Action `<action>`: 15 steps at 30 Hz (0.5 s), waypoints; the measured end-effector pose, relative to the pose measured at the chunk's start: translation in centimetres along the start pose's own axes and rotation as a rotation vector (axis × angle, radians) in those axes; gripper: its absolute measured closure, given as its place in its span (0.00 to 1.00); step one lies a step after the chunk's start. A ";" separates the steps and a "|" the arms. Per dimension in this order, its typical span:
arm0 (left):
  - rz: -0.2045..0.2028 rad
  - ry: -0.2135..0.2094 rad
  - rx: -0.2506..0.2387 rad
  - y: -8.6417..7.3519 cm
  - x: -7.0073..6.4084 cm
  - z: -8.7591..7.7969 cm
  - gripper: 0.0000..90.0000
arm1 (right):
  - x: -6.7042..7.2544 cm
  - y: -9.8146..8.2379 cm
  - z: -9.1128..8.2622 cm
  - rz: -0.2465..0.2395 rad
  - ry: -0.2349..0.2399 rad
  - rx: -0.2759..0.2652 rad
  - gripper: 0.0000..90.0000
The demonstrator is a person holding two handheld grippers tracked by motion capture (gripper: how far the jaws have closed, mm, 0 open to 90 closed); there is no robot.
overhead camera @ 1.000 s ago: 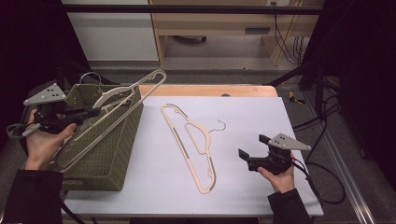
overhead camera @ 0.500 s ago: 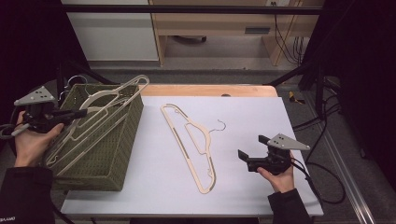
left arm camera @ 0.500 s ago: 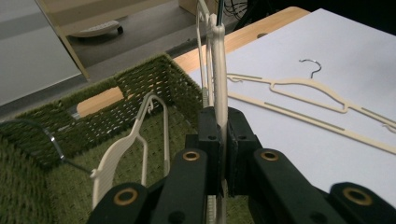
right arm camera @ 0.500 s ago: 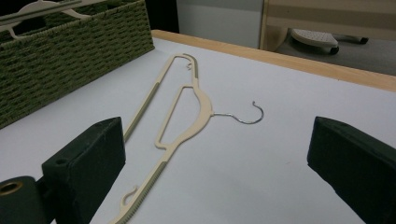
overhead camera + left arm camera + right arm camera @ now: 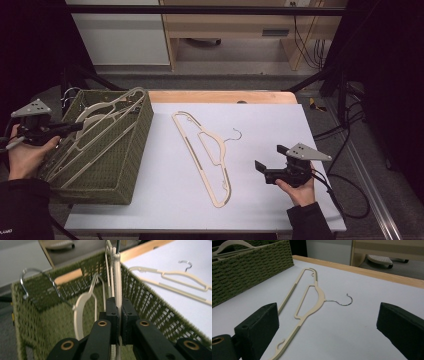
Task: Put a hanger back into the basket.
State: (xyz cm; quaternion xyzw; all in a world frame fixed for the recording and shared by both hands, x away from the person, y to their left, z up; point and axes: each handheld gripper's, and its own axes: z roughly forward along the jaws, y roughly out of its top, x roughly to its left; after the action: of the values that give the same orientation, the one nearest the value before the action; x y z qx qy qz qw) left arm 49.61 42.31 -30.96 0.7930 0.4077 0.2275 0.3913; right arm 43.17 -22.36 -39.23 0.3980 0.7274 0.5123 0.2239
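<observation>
While clamping hanger, left gripper.

no text, label, brand, number or sign can be read in any of the views. a few small pale marks are seen at the bottom left corner of the high view, on the dark sleeve, but they are too small and blurred to be made out.
</observation>
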 end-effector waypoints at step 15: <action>-0.119 0.029 0.107 -3.4 0.2 4.3 0.95 | 0.0 0.0 0.0 0.001 0.002 0.003 0.05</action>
State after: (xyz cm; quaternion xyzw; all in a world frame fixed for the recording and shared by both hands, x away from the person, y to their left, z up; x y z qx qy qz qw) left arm 51.12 41.83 -36.23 0.7839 0.4712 0.1930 0.3553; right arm 43.15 -22.38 -39.23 0.3982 0.7280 0.5118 0.2224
